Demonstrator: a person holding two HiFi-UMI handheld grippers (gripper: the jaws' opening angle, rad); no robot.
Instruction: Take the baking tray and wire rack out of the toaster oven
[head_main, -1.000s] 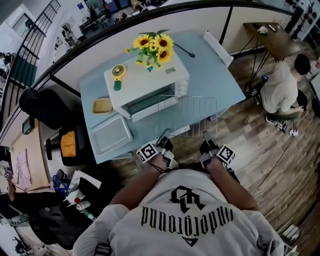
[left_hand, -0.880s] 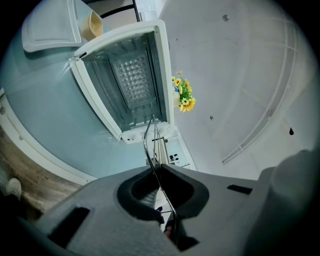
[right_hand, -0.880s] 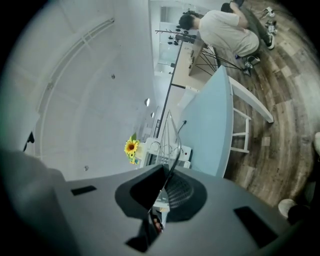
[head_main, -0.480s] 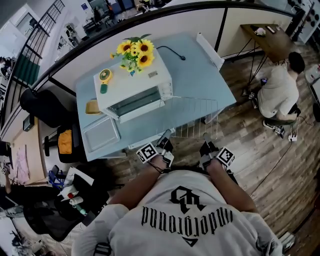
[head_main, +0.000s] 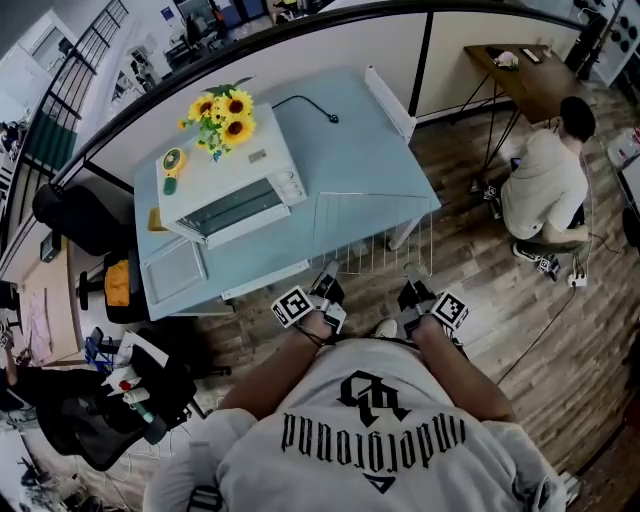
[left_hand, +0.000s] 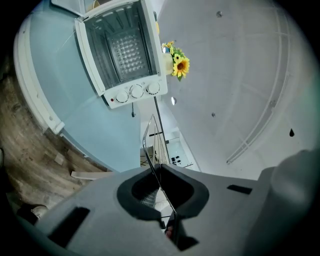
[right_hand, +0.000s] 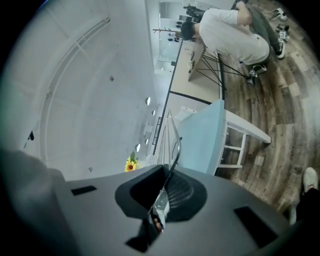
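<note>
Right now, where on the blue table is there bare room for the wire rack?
Free: the table right of the toaster oven, out to the white strip. Crowded: the left front, where the baking tray lies by the oven.

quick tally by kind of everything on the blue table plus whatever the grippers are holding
toaster oven: 1
baking tray: 1
wire rack, clamped in left gripper and right gripper: 1
sunflower bunch: 1
small yellow dish: 1
yellow-green gadget on the oven: 1
black cable: 1
white bar: 1
total: 8
</note>
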